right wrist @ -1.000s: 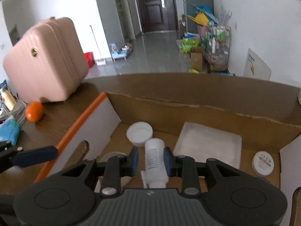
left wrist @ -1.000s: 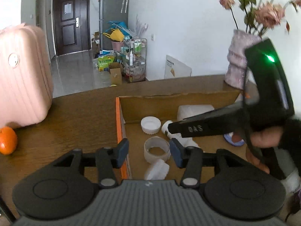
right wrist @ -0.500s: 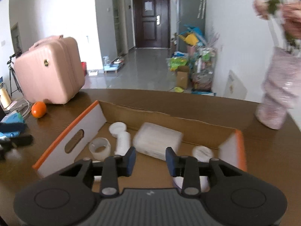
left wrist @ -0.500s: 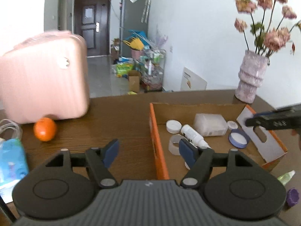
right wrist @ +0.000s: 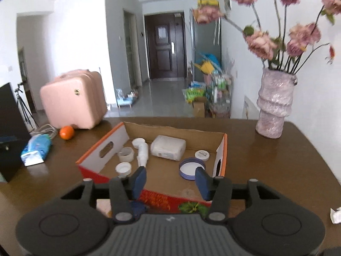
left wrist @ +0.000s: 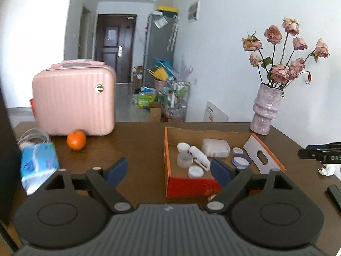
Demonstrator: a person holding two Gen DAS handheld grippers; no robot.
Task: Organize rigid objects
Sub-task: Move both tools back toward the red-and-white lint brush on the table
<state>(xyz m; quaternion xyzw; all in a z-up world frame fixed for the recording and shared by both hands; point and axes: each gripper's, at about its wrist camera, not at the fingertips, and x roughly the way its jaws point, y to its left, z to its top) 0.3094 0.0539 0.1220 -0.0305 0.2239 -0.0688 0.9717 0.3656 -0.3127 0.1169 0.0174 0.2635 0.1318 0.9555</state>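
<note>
An open cardboard box (left wrist: 168, 170) (right wrist: 102, 151) with orange edges sits on the brown table. Inside lie a white spray bottle (left wrist: 199, 156) (right wrist: 142, 151), a white rectangular container (left wrist: 215, 148) (right wrist: 168, 148), a clear tape ring (left wrist: 184, 160) (right wrist: 126, 154), white caps (left wrist: 195, 171) (right wrist: 123, 168) and a purple lid (left wrist: 240, 161) (right wrist: 191, 168). My left gripper (left wrist: 169, 171) is open and empty, held back above the box's near left corner. My right gripper (right wrist: 170, 180) is open and empty above the box's near edge; it also shows in the left wrist view (left wrist: 319, 153).
A pink suitcase (left wrist: 74, 98), an orange (left wrist: 76, 140) and a blue tissue pack (left wrist: 38, 162) lie at the left. A vase of dried roses (left wrist: 266, 111) stands at the back right. Crumpled paper (left wrist: 326, 169) and a dark object (left wrist: 334, 194) lie at the right edge.
Both grippers pulled back and up from the box. The right gripper let go of the white spray bottle, which now lies in the box, and opened wider. The left also opened wider.
</note>
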